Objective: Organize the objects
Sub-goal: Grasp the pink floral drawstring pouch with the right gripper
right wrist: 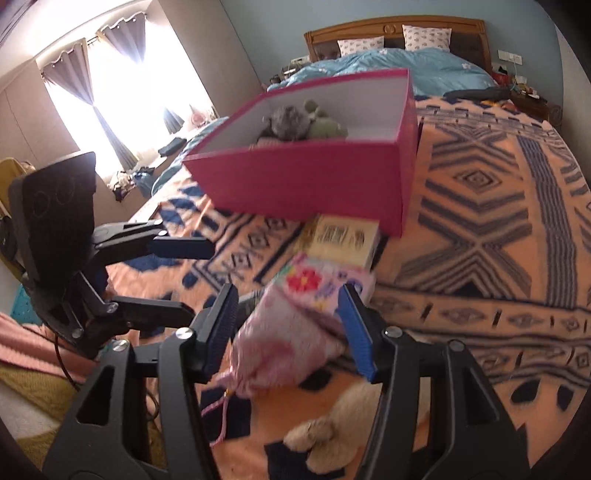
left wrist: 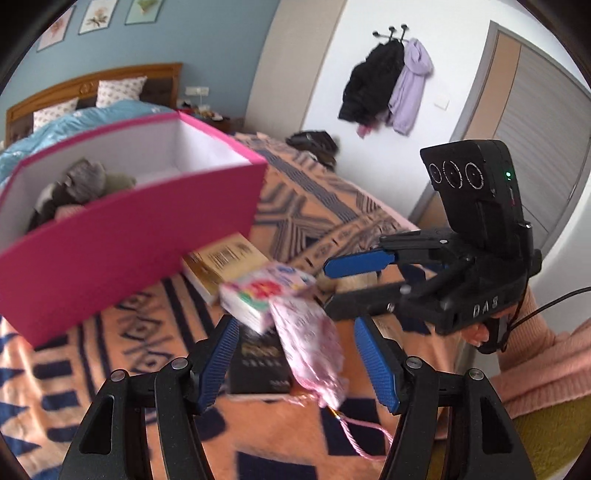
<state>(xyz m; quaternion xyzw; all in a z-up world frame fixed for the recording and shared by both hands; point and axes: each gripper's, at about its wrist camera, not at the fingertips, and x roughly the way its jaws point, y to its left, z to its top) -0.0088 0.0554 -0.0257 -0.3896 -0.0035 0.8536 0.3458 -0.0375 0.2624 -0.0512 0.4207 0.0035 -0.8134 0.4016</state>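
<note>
Straddling soft pink drawstring fabric pouch point(right wrist: 280, 350), right tool point(right wrist: 291, 332) spread, pouch apparently not yet pinched; light, floppy, best gripped mid-body. Left tool point(left wrist: 295, 358) spread, empty.

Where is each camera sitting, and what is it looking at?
Left wrist view: sits on the left gripper, looks over its open fingers at the pink pouch and pink box on the bed; the right gripper and a pink sleeve show.
Right wrist view: sits on the right gripper, facing the headboard and window; the left gripper shows.
Shared: pouch, box, books, blanket.
</note>
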